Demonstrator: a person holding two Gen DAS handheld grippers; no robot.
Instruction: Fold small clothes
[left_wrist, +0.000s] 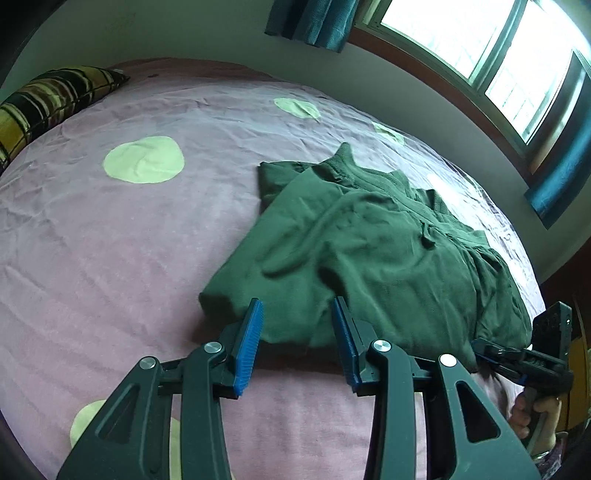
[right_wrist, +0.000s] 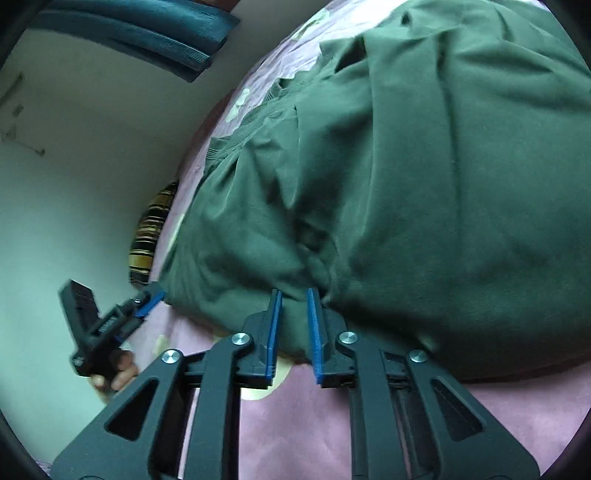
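— Pink bedding with pale green dots (left_wrist: 144, 159) filled the room's foreground, a window beyond it; what were the grippers doing?

— From the left gripper (left_wrist: 297, 321) outward: its blue pads stood spread apart, just above the near hem of the green garment (left_wrist: 369, 243), with nothing pinched between them. The cloth lay directly ahead of its tips and ran away to the right.

— And the other one?

— The right gripper (right_wrist: 294, 306) had its jaws nearly together, a narrow gap showing, and a fold of the garment's near edge sat in that gap. Whether the pads actually bit the cloth, I could not tell. Beyond its tips the garment (right_wrist: 424, 184) bulked up, filling most of that view.

— How far along was the folding?

— Early to middle, I judged. One side panel already lay doubled over the body, but the cloth was rumpled, the collar end far from both grippers, and no tidy rectangle yet. Squaring and the lengthwise folds were left.

— Anything else nearby?

— A striped pillow (left_wrist: 48, 99) far off to the left.
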